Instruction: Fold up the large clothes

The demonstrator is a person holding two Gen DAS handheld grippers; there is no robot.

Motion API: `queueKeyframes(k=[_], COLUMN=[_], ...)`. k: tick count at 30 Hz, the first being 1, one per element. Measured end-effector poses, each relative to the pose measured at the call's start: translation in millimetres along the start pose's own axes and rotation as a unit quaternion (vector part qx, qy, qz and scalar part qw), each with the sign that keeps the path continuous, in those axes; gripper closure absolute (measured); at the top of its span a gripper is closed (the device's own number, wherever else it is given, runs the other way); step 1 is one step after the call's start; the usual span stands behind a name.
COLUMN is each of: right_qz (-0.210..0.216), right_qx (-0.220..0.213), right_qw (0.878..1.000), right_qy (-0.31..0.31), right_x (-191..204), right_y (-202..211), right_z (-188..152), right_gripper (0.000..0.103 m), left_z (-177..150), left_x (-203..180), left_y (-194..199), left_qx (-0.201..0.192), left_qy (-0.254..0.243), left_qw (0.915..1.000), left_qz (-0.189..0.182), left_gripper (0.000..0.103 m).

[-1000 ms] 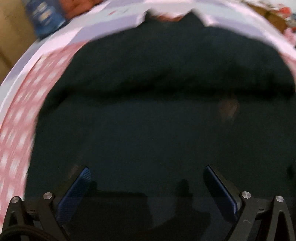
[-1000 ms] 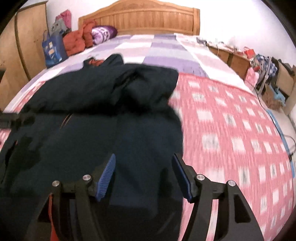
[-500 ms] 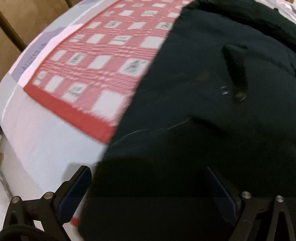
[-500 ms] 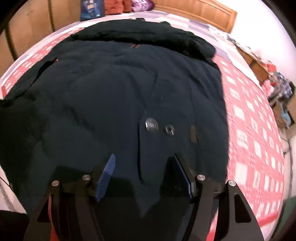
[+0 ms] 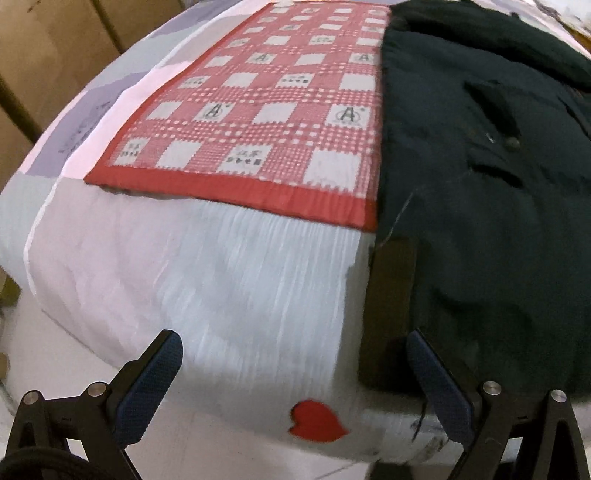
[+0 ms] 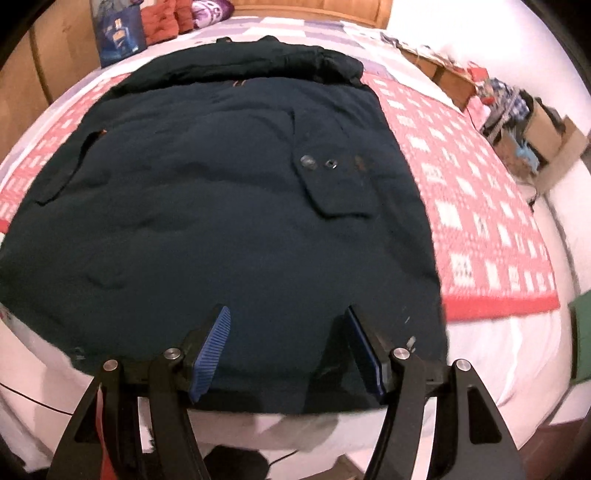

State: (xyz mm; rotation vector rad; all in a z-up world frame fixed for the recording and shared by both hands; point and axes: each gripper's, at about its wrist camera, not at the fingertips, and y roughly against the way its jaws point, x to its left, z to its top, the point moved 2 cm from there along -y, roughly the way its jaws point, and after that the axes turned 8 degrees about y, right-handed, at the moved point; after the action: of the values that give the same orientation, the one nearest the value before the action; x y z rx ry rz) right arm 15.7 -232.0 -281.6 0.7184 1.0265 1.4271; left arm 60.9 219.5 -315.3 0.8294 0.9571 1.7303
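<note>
A large dark navy coat (image 6: 229, 192) lies spread flat on the bed, hem toward me, collar at the far end. A buttoned pocket flap (image 6: 332, 184) shows on its right side. My right gripper (image 6: 288, 350) is open and empty, hovering just above the coat's near hem. In the left wrist view the coat (image 5: 487, 192) fills the right side, its hem corner hanging over the bed edge. My left gripper (image 5: 295, 373) is open and empty, over the white sheet (image 5: 207, 266) left of that corner.
A red-and-white checked blanket (image 5: 273, 110) lies under the coat. A wooden headboard (image 6: 314, 7), a blue bag (image 6: 118, 37) and orange clothes (image 6: 162, 22) stand at the far end. Boxes and clutter (image 6: 532, 122) sit on the right. Wooden furniture (image 5: 55, 55) stands left.
Both grippers have pulled back toward the foot of the bed. The left one has swung left off the coat to its hem corner. The right one now sits at the near hem.
</note>
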Motion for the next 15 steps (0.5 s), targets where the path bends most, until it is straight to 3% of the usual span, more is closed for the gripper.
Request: queueKeyframes(k=[9,15], right_qz=[-0.006,-0.023], right_qx=[-0.004,-0.005], right_qw=[1.0,1.0], right_qy=[0.02,0.009], right_x=[24,17], right_y=[13,17], right_z=[-12,-20], right_gripper=[0.036,0.036], left_z=[-44,-19], left_x=[10,-1], left_y=[13,-5], left_qx=[0.012,-0.022], left_qy=[-0.038,-0.017], left_qw=[0.9992,0.9996], left_qz=[0.001,-0.009], left_gripper=[0.003,0.003])
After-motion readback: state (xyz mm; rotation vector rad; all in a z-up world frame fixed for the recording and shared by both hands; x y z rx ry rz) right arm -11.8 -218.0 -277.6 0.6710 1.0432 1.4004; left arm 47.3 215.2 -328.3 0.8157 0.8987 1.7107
